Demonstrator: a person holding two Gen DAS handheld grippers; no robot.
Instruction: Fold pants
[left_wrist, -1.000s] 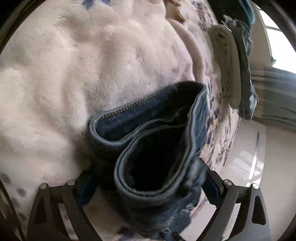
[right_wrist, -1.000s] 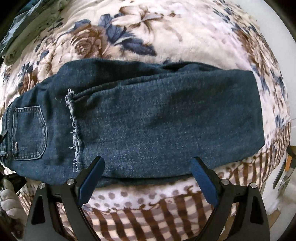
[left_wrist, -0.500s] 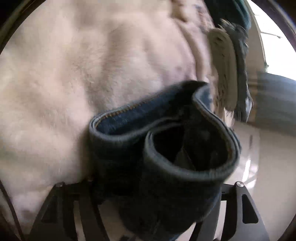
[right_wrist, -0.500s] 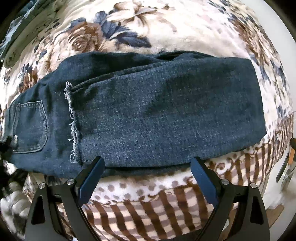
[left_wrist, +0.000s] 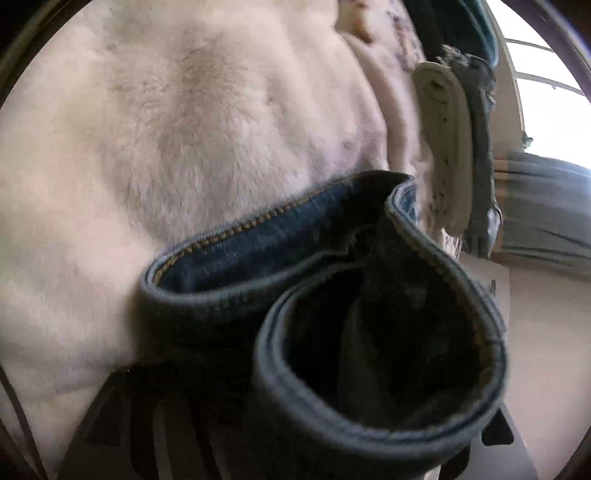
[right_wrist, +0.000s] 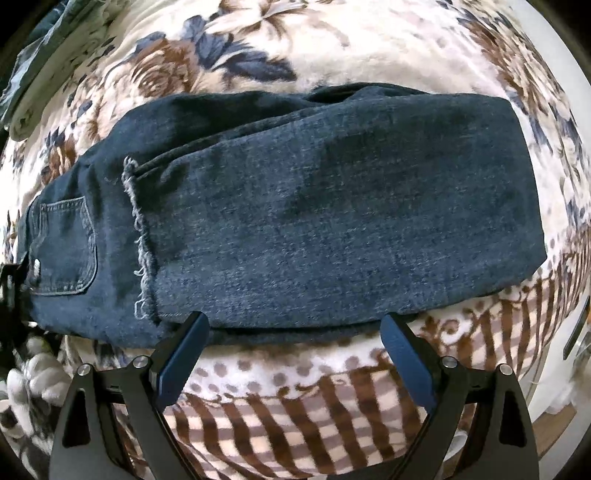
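Observation:
Dark blue jeans (right_wrist: 314, 221) lie folded across the floral blanket (right_wrist: 258, 44), with a back pocket (right_wrist: 62, 247) at the left and a frayed hem (right_wrist: 138, 236) beside it. In the left wrist view the waistband (left_wrist: 369, 369) bulges up in a loop between the jaws of my left gripper (left_wrist: 325, 402). Those jaws are closing and squeeze the denim, which hides the fingertips. My right gripper (right_wrist: 293, 319) points down over the near edge of the folded jeans, open, with nothing between its blue pads (right_wrist: 184, 354).
A stack of folded clothes, pale green and denim (left_wrist: 447, 155), lies further along the bed and shows again as a folded stack (right_wrist: 33, 74) at the top left. The bed's edge drops to a pale floor (left_wrist: 546, 332) on the right. A bright window (left_wrist: 554, 110) is beyond.
The left jaws have come in on the waistband, which has buckled from a flat fold into a round loop. The jeans now sit slightly higher in the right wrist view.

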